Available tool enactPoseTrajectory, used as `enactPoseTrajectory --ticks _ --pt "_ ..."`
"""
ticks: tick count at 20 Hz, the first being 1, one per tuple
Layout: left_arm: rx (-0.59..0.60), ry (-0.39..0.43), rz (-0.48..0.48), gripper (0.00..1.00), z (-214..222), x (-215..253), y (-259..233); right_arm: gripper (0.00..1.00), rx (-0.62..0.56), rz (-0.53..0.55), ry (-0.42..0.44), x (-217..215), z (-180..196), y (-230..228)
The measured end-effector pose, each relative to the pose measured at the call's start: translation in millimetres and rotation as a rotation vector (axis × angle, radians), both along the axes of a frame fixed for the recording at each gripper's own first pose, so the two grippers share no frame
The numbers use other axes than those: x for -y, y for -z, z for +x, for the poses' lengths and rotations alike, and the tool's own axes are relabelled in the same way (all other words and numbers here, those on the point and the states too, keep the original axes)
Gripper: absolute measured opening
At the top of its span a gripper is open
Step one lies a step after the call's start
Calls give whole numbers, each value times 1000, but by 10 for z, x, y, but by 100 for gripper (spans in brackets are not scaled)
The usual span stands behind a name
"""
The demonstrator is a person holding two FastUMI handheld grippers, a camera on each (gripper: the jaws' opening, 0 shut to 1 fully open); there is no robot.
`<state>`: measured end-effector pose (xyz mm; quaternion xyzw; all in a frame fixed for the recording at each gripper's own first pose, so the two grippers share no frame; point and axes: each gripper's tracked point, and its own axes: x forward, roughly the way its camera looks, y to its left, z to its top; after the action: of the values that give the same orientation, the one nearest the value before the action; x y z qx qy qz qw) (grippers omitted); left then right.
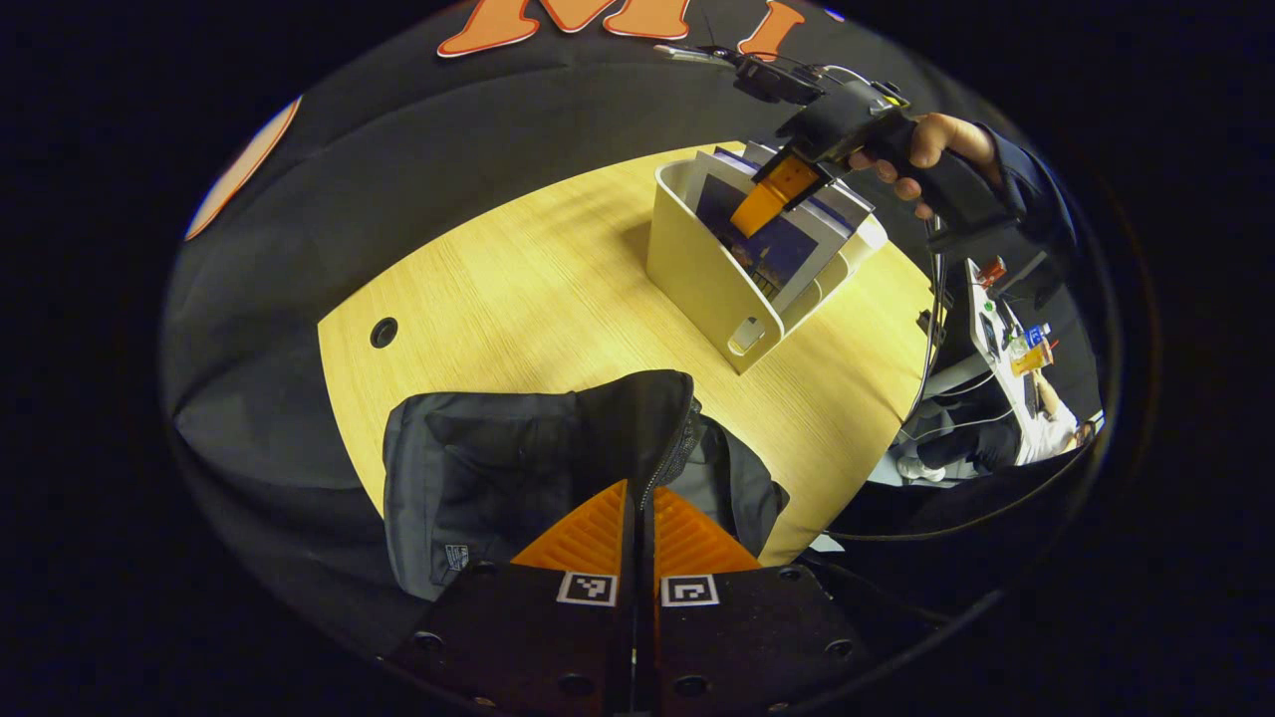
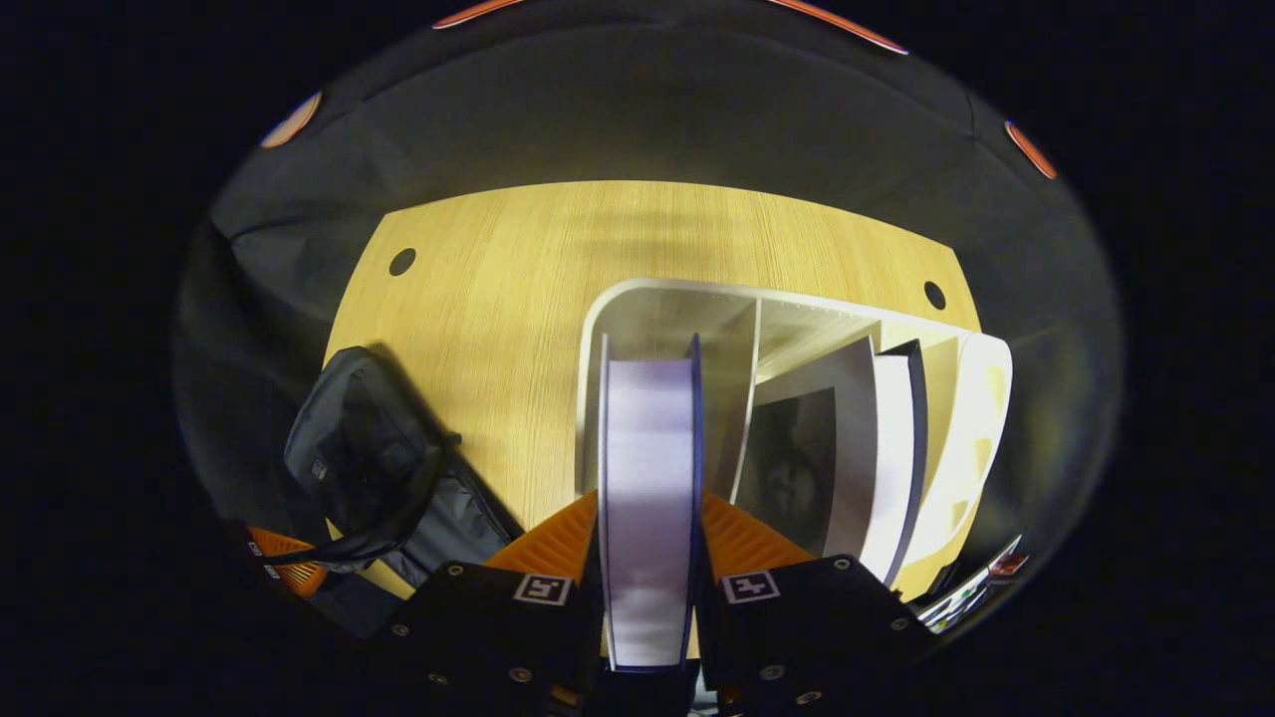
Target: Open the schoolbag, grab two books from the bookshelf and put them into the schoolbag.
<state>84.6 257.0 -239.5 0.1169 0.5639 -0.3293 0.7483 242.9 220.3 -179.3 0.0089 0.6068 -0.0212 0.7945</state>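
The dark grey schoolbag (image 1: 468, 468) lies on the wooden table (image 1: 518, 279) right in front of my left gripper (image 1: 637, 503), which is shut on the bag's zipper edge and holds the flap up. Beyond it stands the cream bookshelf (image 1: 702, 284) with several books (image 1: 767, 249). A hand (image 1: 926, 149) holds my right gripper (image 1: 775, 194) down into the shelf. In the right gripper view my right gripper (image 2: 649, 503) is shut on an upright book (image 2: 647, 418) in the bookshelf (image 2: 637, 299). A second book (image 2: 857, 448) leans beside it. The schoolbag (image 2: 369, 468) lies at lower left.
Round cable holes (image 1: 383, 332) (image 2: 933, 295) sit in the tabletop. The table's edge runs close behind the bag and to the shelf's right. A person (image 1: 1036, 433) sits at a cluttered desk (image 1: 996, 329) beyond the table. Cables (image 1: 936, 299) hang by the edge.
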Motion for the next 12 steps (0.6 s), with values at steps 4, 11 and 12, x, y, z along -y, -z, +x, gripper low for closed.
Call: enactPoseTrajectory --ticks 4,11,12 --pt "-8 3 -3 2 -31 23 22 38 -7 4 5 -16 -127 -33" --pt "2 19 19 2 -71 35 29 37 2 48 -5 13 -573 -234" --pt "2 18 20 2 -44 35 19 36 9 48 -4 35 -630 -258"
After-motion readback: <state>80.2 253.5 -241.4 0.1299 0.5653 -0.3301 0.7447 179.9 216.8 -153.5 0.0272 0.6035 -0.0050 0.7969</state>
